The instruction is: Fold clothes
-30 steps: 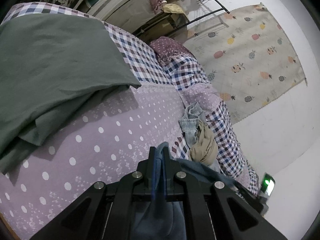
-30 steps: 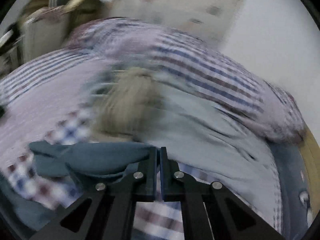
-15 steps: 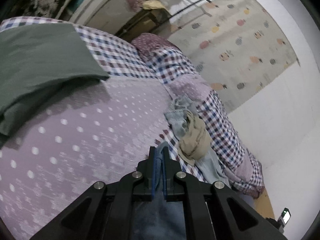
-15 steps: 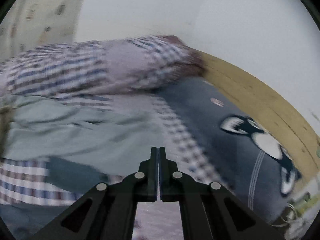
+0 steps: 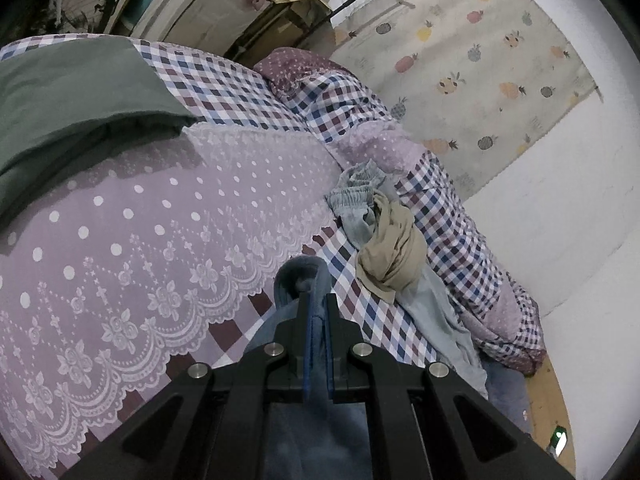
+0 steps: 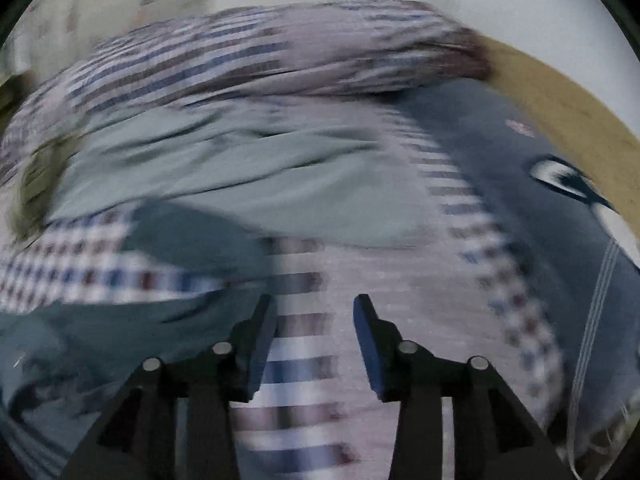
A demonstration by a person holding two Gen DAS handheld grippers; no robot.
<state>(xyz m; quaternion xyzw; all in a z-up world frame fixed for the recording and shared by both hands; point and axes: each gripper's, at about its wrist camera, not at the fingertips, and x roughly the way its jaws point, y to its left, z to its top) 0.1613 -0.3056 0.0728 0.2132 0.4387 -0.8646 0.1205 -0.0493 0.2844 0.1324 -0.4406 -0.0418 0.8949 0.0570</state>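
My left gripper [image 5: 316,300] is shut on a blue-grey garment [image 5: 298,280], a fold of which bulges past the fingertips while the rest hangs below. A tan garment [image 5: 394,252] and a pale grey one [image 5: 356,204] lie crumpled on the checked bedspread [image 5: 224,96] beyond. In the blurred right wrist view my right gripper [image 6: 316,312] is open over the checked bedspread [image 6: 296,360], nothing between its fingers. The blue-grey garment [image 6: 192,240] lies to its left and a pale grey garment [image 6: 240,172] spreads behind.
A dark green folded cloth [image 5: 76,104] lies at the bed's far left on the lilac dotted cover [image 5: 160,216]. A pineapple-print curtain [image 5: 480,64] hangs on the white wall. A dark blue mat with a cartoon print [image 6: 520,184] and wooden floor [image 6: 560,92] lie right.
My right gripper has opened and let go of the blue-grey garment, swinging across the bed. The left gripper keeps its hold and has pulled back slightly.
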